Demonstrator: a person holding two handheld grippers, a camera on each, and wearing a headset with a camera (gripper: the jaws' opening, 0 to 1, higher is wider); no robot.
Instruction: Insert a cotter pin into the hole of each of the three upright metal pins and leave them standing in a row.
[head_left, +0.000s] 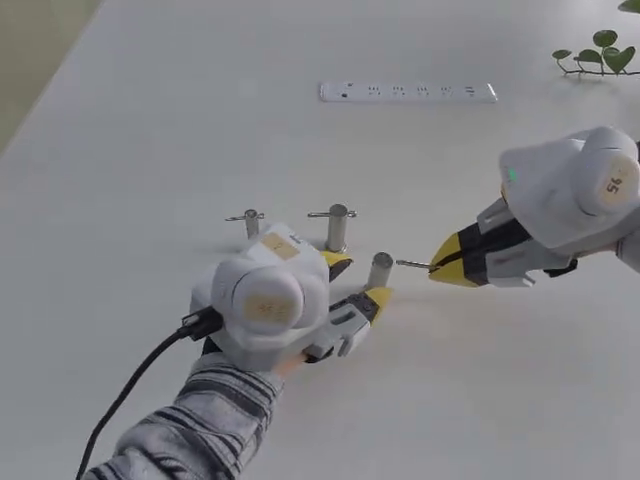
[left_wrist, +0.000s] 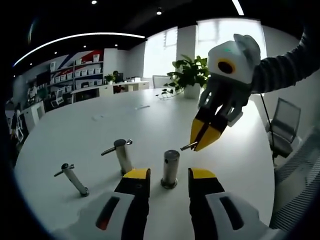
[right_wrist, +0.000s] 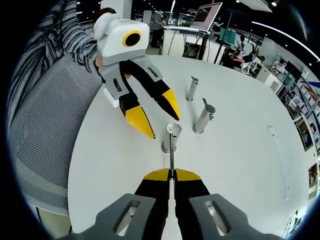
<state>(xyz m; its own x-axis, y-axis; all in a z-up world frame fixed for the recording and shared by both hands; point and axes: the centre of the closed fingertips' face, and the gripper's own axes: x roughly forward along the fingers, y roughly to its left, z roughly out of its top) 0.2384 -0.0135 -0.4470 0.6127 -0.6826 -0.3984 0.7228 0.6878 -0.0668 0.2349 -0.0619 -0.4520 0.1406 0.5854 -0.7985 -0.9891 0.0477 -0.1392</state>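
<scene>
Yellow-tipped right gripper (head_left: 434, 268) pinches a thin metal cotter pin (head_left: 412, 265), its end near a short upright silver metal pin (head_left: 380, 270); left gripper (head_left: 360, 278) sits wide open beside that pin.

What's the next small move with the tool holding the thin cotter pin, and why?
Probably ease the right tool forward so its thin metal cotter pin enters the bare upright steel pin: the tip sits just short of that pin's top, and the two other upright pins already carry theirs. The hole itself isn't visible.
</scene>
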